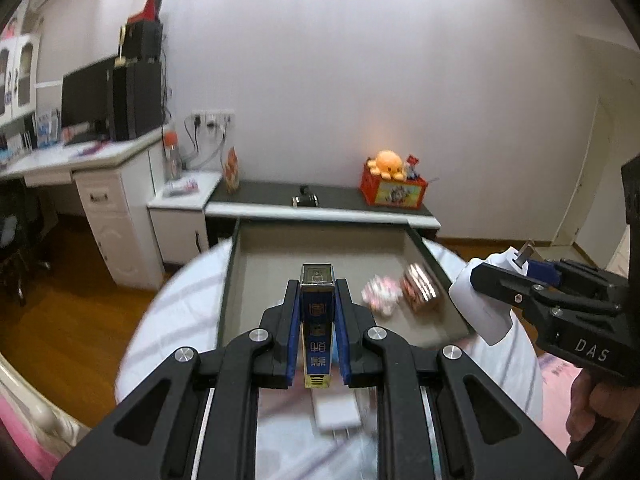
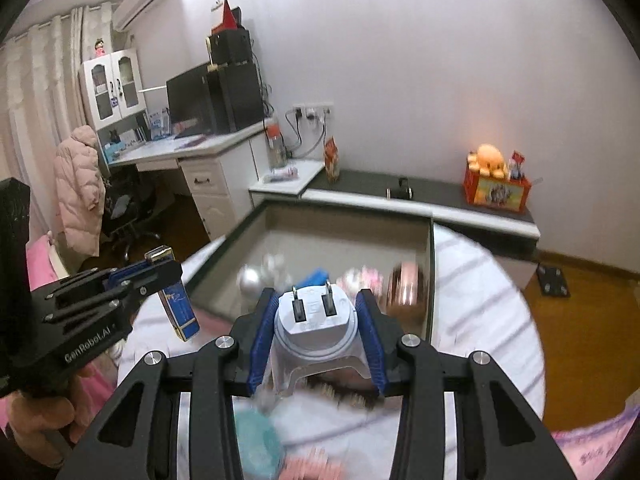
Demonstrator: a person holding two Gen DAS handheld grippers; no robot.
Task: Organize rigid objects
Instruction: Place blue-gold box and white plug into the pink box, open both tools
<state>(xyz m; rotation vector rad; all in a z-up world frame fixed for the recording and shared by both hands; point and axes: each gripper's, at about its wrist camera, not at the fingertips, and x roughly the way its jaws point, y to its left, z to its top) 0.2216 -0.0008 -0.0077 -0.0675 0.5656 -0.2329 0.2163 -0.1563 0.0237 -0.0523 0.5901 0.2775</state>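
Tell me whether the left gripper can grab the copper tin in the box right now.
Probably not: the left gripper is already shut on the blue lighter. The copper tin lies uncovered in the open grey box, so the path itself looks free.

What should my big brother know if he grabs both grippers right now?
Left gripper: jaws shut on the blue box.
Right gripper: jaws shut on the white plug adapter.
Both are held near the open tray, not yet inside.
Done: several small items already lie in the tray, blurred.
Left: place both held things; a teal item and others remain on the cloth.
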